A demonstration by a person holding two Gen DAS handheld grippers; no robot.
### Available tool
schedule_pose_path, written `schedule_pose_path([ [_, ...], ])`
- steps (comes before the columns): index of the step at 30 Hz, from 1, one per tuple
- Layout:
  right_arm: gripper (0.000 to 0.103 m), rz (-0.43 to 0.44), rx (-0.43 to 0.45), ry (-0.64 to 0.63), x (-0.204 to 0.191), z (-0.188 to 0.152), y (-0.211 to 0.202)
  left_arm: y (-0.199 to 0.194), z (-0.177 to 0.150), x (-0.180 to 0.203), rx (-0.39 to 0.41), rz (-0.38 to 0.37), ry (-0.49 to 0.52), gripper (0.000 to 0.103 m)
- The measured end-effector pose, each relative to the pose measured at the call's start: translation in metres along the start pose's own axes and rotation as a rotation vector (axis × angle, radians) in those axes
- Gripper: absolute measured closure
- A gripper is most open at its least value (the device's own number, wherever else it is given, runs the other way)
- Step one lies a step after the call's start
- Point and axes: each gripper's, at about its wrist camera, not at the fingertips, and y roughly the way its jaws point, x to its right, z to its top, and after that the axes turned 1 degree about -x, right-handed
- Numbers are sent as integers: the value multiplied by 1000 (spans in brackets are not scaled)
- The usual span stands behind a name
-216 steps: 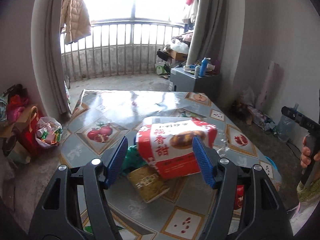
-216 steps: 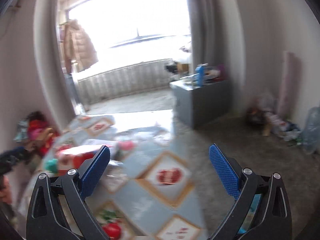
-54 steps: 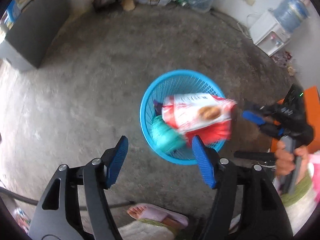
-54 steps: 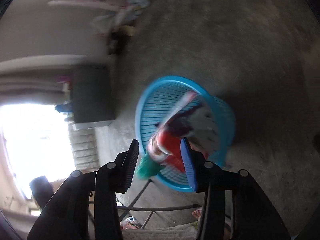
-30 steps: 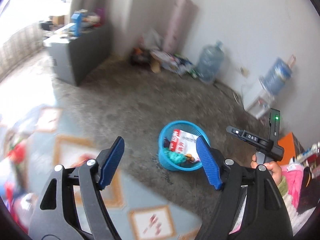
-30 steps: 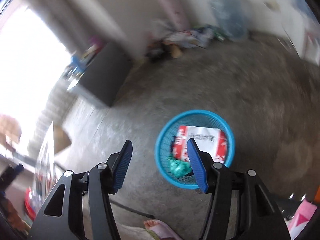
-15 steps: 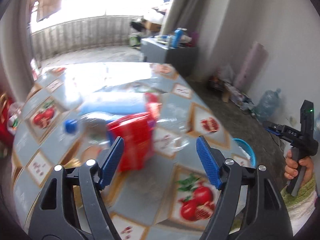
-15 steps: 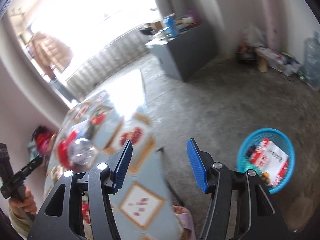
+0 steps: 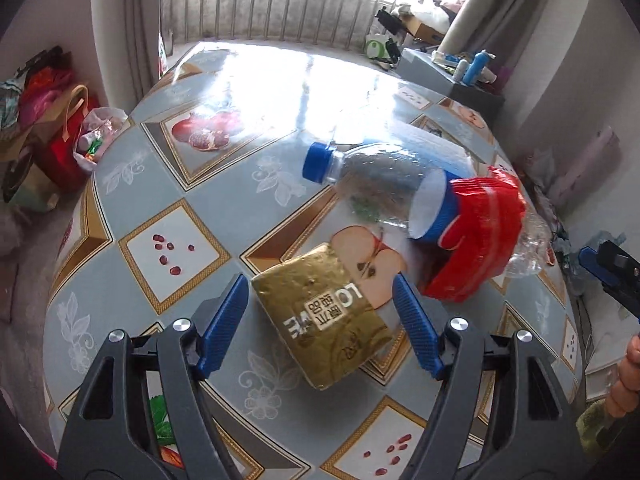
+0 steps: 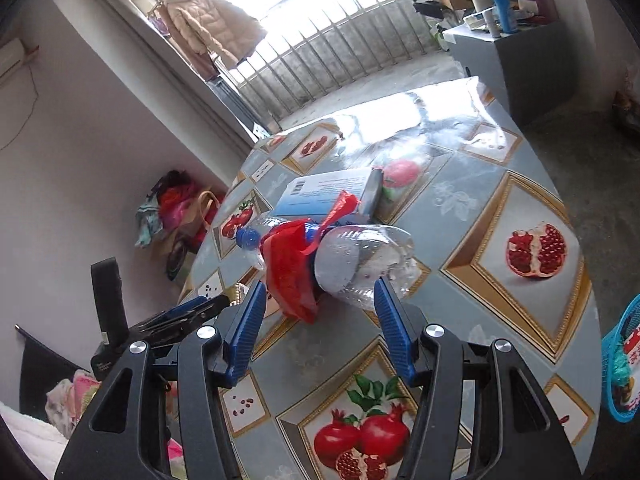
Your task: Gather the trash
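Fruit-print table (image 9: 168,216) below, left gripper (image 9: 320,320) spread-jawed straddling gold box (image 9: 324,320), right gripper (image 10: 318,328) released before bottle (image 10: 360,256).

A: What sort of place is this?
B: A lived-in home. A fruit-print oilcloth table (image 9: 168,216), a puffy coat (image 10: 208,24) hanging by the railed balcony (image 9: 272,4), curtains (image 9: 132,28), bags (image 9: 60,128) on the concrete floor.

packet (image 9: 326,318): on table (image 9: 160,184), centre
bottle (image 9: 384,184): at packet's 1 o'clock, lying
bag (image 9: 476,236): around bottle
basket (image 10: 620,364): on floor, at table's 4 o'clock
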Motion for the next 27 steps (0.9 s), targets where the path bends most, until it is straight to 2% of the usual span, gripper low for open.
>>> schedule_pose_path([
  [5,47,-23,-5,18,-11,14,16,19,-1,-3,-23,19,8,33],
  [13,48,-60,-25,91,-1,53,47,29,1,-6,-37,-26,20,33],
  [20,48,-124,-118,89,3,73,84,39,5,-8,-61,-57,36,33],
  [23,54,-139,-147,71,0,76,93,41,7,-8,-65,-72,41,33],
  [27,69,-150,-166,60,-2,76,100,43,10,-9,-69,-88,46,33],
])
